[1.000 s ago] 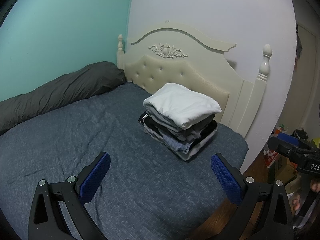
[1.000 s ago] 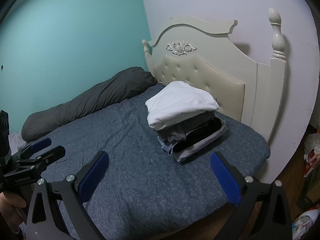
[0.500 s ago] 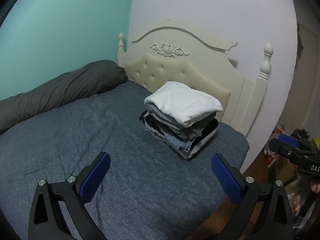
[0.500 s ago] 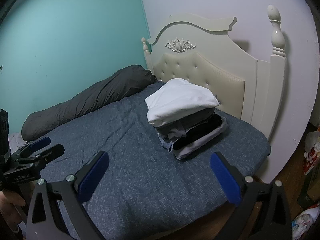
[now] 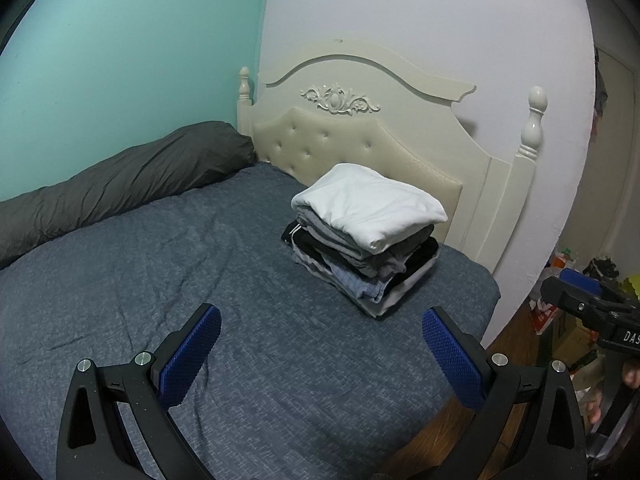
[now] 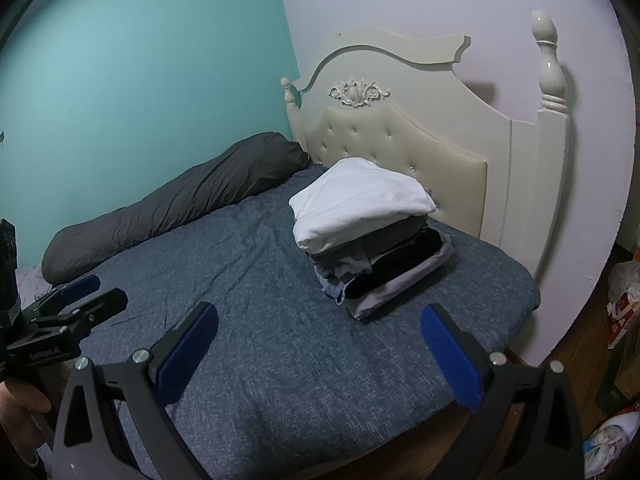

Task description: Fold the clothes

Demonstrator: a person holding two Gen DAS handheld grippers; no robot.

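Left gripper (image 5: 320,344): black frame, blue textured pads, jaws spread, nothing held. Right gripper (image 6: 318,342): same, empty. Both hover over blue-grey quilted bedspread (image 5: 132,280), likely between garments. Stack of folded clothes, white garment topmost (image 5: 366,236): parked beside cream tufted headboard (image 5: 360,148), keeping the folding area free.

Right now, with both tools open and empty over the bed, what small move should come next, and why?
Probably pull both back and stop. The stack of folded clothes sits tidy near the headboard, white piece on top, and no loose garment shows on the blue sheet. The left tool and right tool hold nothing.
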